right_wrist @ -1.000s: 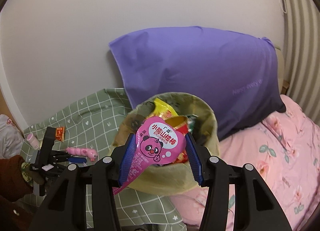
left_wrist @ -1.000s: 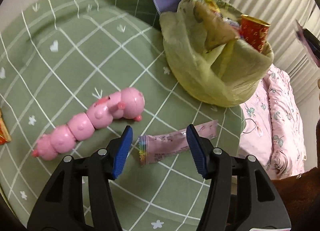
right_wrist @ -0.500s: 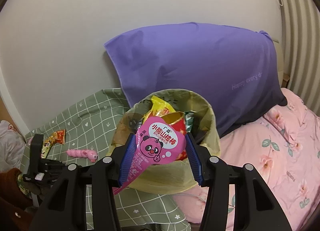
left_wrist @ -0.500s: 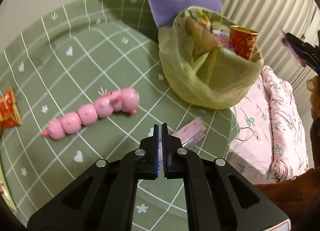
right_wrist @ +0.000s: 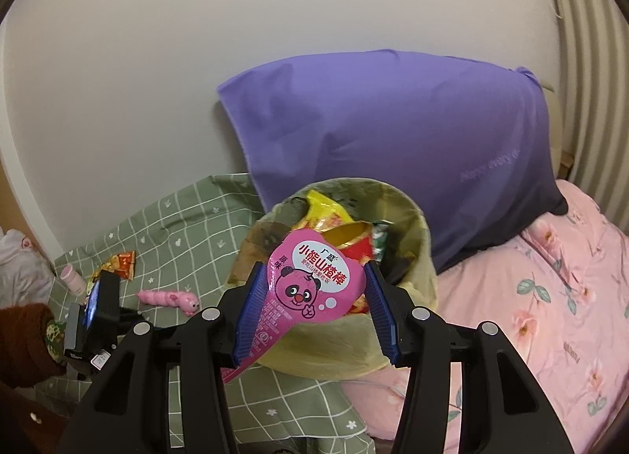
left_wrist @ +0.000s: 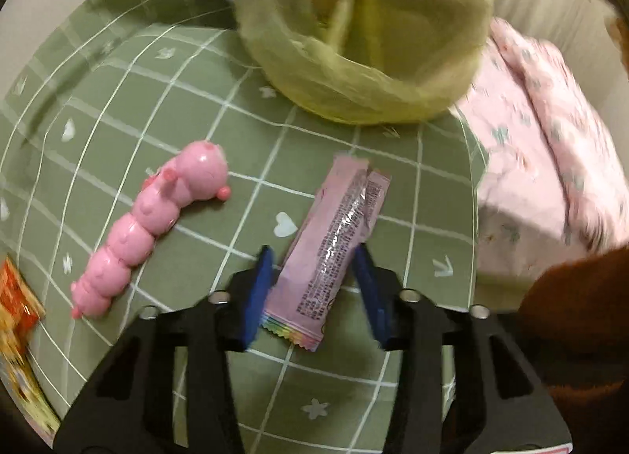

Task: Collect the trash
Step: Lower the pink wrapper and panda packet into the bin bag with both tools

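Observation:
A pale pink snack wrapper lies flat on the green checked cloth. My left gripper straddles its near end. The jaws are opening, and neither blue pad presses on the wrapper. In the right wrist view, my right gripper is shut on a magenta snack packet with a panda face. It holds the packet in front of the mouth of the yellow-green trash bag. The bag holds several wrappers and a red cup.
A pink caterpillar toy lies left of the wrapper, and an orange-red packet lies at the far left edge. A purple pillow leans on the wall behind the bag. Pink floral bedding drops off to the right. A brown sleeve shows.
The left gripper was open, then shut beside the pink wrapper; now it has rolled and its jaws stand parted around the wrapper's end. The right gripper keeps still, holding the magenta packet.

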